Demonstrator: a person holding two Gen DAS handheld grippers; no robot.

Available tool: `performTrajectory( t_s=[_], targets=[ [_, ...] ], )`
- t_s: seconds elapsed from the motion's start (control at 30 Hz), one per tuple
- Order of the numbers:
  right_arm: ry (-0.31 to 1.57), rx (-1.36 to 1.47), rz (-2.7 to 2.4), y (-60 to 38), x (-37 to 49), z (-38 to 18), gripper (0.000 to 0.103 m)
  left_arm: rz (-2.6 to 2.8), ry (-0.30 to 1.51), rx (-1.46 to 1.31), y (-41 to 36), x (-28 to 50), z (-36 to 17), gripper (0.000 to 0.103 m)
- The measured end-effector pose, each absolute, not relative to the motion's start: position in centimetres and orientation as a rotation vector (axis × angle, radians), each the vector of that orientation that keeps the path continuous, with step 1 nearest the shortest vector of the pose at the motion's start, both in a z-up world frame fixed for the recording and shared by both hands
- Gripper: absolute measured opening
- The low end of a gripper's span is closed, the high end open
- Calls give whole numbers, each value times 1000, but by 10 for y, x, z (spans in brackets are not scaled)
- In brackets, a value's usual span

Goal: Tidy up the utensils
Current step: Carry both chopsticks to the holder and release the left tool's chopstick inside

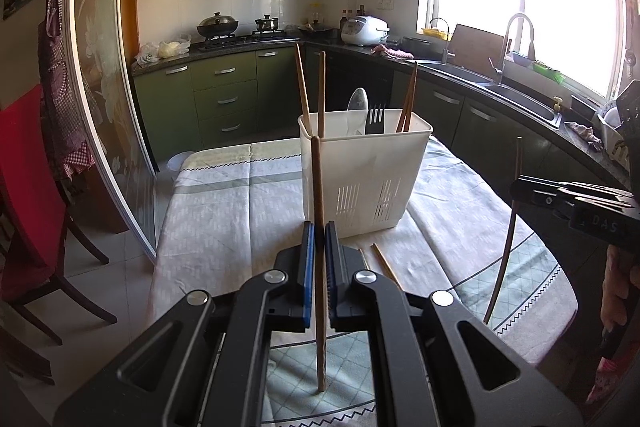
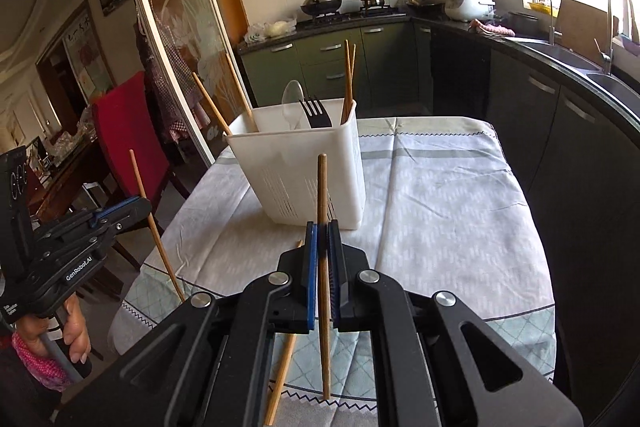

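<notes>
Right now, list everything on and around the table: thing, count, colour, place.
Utensil holder: one, white, on the table.
Chopsticks in holder: four, brown, two at each end.
Spoon: one, whitish, in holder.
Fork: one, black, in holder.
Loose chopstick: one, brown, lying on tablecloth.
Tablecloth: one, pale checked, covering table.
Chair: one, red, beside table.
Left gripper: shut on held chopstick.
Right gripper: shut on second held chopstick.

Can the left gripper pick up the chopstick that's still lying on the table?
Probably not yet. The left gripper is already shut on a chopstick, so its jaws are full. The loose chopstick lies uncovered on the tablecloth, with nothing else blocking it.
</notes>
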State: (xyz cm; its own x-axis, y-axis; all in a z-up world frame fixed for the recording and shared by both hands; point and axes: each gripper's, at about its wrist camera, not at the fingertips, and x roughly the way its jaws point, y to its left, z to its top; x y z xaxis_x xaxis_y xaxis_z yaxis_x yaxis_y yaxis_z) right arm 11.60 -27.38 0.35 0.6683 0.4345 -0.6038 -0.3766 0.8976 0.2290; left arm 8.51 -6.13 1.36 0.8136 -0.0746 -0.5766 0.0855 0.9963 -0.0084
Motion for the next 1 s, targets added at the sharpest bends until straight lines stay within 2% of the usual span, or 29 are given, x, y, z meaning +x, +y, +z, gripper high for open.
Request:
performTrajectory(
  t_s=[0.57, 1.0],
  targets=[
    [676, 73, 473, -277, 96, 7, 6, -102, 591, 16, -63, 83, 36, 5],
    [674, 69, 482, -277, 96, 6, 6, -191, 510, 6, -81, 116, 123, 5]
  ],
)
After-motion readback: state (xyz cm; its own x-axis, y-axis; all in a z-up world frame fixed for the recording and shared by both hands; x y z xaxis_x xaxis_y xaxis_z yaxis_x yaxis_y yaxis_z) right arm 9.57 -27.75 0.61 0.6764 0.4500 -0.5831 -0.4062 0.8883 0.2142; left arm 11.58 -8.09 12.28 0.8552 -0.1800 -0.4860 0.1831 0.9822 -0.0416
